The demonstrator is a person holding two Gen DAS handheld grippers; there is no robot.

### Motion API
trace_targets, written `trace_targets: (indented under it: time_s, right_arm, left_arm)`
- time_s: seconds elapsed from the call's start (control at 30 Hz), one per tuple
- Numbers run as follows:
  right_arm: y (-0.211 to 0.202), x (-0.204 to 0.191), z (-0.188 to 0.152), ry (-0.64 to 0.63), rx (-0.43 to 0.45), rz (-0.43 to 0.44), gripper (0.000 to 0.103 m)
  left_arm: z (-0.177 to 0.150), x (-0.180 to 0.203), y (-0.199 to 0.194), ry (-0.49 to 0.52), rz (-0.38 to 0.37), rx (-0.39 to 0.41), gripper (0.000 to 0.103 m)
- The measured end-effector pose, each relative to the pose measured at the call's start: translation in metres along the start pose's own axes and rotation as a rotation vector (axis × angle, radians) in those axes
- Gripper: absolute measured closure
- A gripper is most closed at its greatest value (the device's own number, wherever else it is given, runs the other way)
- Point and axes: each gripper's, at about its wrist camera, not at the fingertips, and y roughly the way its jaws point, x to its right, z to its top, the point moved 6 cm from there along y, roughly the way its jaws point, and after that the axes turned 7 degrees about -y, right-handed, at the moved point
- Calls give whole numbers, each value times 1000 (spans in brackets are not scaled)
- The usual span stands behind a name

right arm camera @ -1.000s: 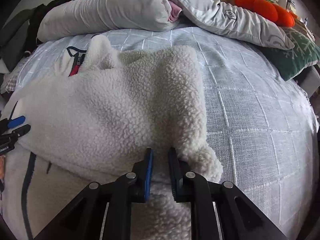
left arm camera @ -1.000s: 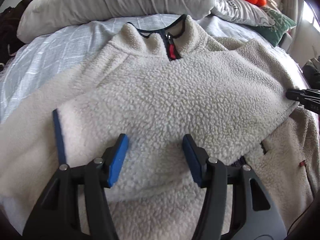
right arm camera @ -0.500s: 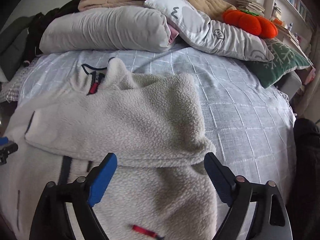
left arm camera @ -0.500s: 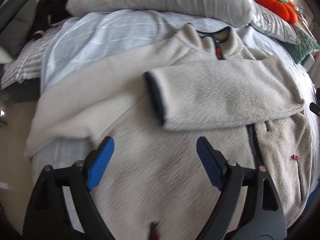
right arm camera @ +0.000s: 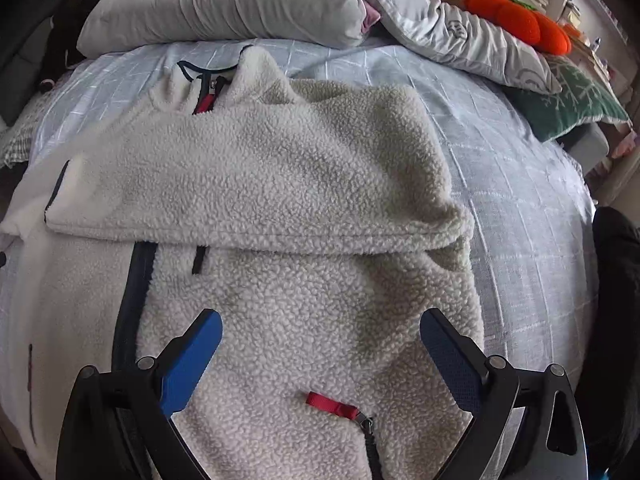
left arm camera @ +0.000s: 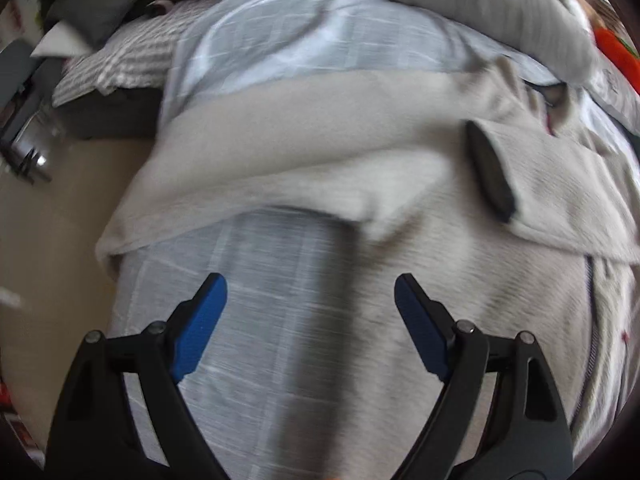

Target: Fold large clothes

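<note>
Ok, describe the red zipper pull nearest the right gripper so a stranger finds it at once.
Start at the cream fleece jacket spread on the checked bedspread. Look low on its front, between the open right gripper fingers. The red zipper pull lies there, unlike the collar's red tab.

text: none readable | labels: none | pillow [right arm camera: 452, 28] print: unclear

Both wrist cameras look steeply down past their claws at the bed [right arm camera: 520, 208]: the left near its left edge, the right over the fleece jacket [right arm camera: 304, 184], which both views share
</note>
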Motion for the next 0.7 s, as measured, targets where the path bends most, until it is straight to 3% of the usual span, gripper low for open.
trace_targets:
  time_s: [0.13,0.27,0.7]
  right_arm:
    - [-1,-12,4,-17,6,11,2]
    - [4,-23,8,-37,-5,22,2]
    - [12,-26,8,-30,-24,29,2]
  left_arm:
    - [10,-36,18,-61,89,7,17]
    - [16,-66,34,-165,98,-5,17]
    - [29,-131,79,-538,-48,-40,17]
